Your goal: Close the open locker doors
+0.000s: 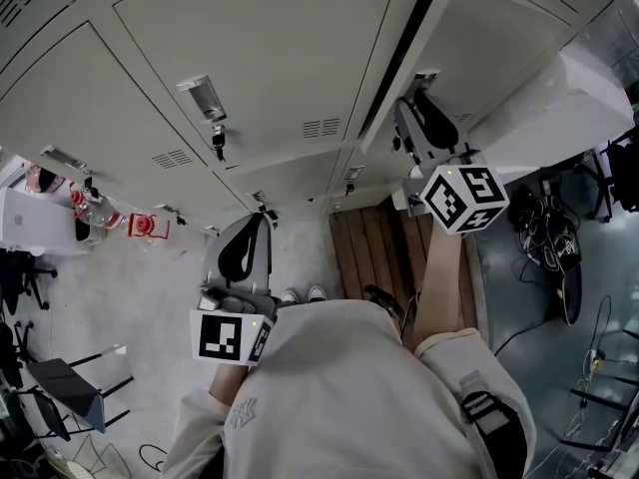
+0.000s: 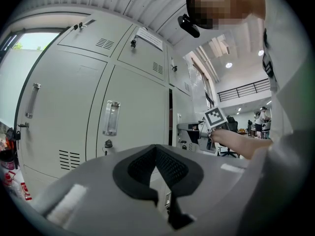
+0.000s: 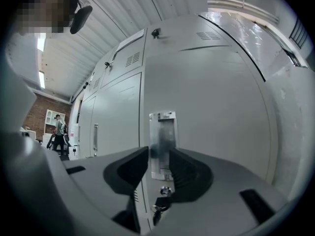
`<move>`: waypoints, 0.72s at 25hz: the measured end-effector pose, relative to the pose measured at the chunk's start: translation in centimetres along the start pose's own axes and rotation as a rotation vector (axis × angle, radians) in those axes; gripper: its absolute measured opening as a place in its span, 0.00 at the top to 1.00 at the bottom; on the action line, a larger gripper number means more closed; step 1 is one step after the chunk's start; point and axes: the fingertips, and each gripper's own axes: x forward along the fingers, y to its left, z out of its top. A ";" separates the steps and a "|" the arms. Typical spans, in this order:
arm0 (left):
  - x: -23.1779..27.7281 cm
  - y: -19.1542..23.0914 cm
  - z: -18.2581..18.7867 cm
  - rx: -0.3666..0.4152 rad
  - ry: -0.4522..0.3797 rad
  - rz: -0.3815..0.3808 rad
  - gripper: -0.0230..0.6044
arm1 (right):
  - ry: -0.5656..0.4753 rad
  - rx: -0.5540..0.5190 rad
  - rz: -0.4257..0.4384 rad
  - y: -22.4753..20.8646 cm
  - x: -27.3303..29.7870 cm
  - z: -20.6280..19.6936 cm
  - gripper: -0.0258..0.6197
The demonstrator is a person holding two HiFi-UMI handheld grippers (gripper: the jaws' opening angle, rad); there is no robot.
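Observation:
The grey lockers fill the head view. One door [image 1: 499,38] at the right stands ajar, with a dark gap [image 1: 397,63] along its left edge. My right gripper [image 1: 414,108] is up against that door. In the right gripper view its jaws [image 3: 159,154] are open, with the door's chrome handle [image 3: 161,141] in the gap between them. A key [image 3: 160,208] hangs in the lock just below. My left gripper [image 1: 250,223] hangs lower, in front of closed doors. Its jaws [image 2: 157,151] are shut on nothing. From there I see the dark gap [image 2: 171,117] and the right gripper's marker cube [image 2: 215,117].
The closed doors [image 1: 250,58] carry handles and keys [image 1: 218,143]. Wooden slats [image 1: 374,247] lie on the floor under the open locker. Cables and a chair base [image 1: 559,257] are at the right. A chair [image 1: 60,387] and red items [image 1: 148,226] are at the left.

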 end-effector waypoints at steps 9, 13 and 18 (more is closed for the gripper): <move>0.5 0.2 -0.1 -0.007 0.005 -0.011 0.95 | -0.002 0.026 0.023 -0.2 0.8 -0.1 0.78; 0.6 0.4 -0.2 -0.010 0.010 -0.008 0.95 | -0.004 0.029 0.034 -0.3 1.3 -0.1 0.77; 0.7 0.5 -0.2 -0.011 0.013 -0.006 0.95 | -0.003 0.036 0.049 -0.3 2.0 -0.2 0.75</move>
